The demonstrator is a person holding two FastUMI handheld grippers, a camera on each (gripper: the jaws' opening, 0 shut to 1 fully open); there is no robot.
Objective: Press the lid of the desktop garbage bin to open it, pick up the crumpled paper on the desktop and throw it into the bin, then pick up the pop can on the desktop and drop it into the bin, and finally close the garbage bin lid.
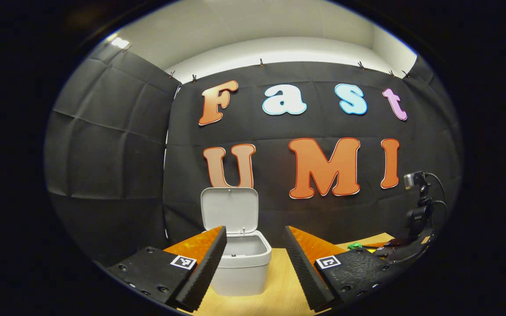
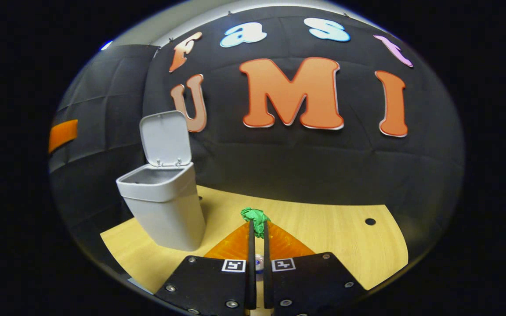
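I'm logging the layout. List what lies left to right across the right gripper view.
Open bin with its lid up → green crumpled paper pinched at the right gripper → small dark hole in the table.

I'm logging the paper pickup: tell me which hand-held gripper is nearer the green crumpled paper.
Right. The right hand-held gripper is closed on the green crumpled paper. The left hand-held gripper is open, facing the grey plastic bin, with the paper off to its right.
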